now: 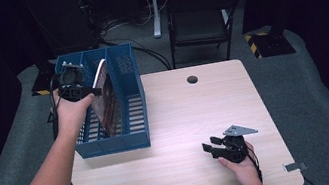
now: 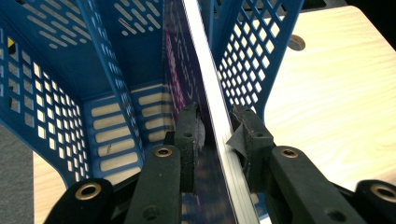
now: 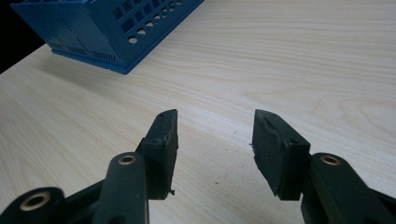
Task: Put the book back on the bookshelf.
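Pale wood table (image 1: 181, 115) under dim light, and I work across it from the left. At the left edge stands my blue slotted file rack (image 1: 130, 103), with a thin magazine (image 1: 106, 94) leaning upright in its middle compartment. My left gripper (image 2: 215, 122) reaches over the rack, its jaws set either side of the magazine's top edge; I cannot tell if they pinch it. Well apart, near the right front, my right gripper (image 3: 215, 130) hovers low, jaws spread wide over bare wood.
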Tool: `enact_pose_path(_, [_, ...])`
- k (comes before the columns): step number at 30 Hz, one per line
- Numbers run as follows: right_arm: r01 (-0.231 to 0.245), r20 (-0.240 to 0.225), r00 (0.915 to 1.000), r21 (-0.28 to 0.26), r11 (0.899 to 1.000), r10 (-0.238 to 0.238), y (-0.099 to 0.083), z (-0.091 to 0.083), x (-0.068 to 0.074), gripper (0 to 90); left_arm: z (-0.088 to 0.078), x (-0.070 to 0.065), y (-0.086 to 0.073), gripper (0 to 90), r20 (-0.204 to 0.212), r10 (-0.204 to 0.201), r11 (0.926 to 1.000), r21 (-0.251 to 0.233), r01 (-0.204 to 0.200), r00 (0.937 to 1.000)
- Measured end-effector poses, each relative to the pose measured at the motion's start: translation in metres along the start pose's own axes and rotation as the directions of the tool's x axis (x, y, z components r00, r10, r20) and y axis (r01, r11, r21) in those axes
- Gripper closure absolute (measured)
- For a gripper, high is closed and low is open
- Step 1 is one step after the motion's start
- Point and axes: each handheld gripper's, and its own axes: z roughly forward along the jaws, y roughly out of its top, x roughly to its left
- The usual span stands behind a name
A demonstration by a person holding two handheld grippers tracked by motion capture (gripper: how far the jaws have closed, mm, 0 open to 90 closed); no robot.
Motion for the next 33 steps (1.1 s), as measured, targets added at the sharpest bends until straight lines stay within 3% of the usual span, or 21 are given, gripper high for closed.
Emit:
enact_pose_path(19, [-0.005,0.003,1.0000,-0.001,1.000,0.005,0.000,0.000,0.001,50.5,-0.010,0.005,-0.016,76.5,0.012,0.004,0.9998,-0.018,-0.004,0.9999])
enact_pose_path(33, [-0.004,0.003,1.0000,-0.002,1.000,0.004,0.000,0.000,0.001,50.5,-0.011,0.009,-0.019,83.0,-0.018,0.001,0.9992,-0.041,-0.002,0.9998])
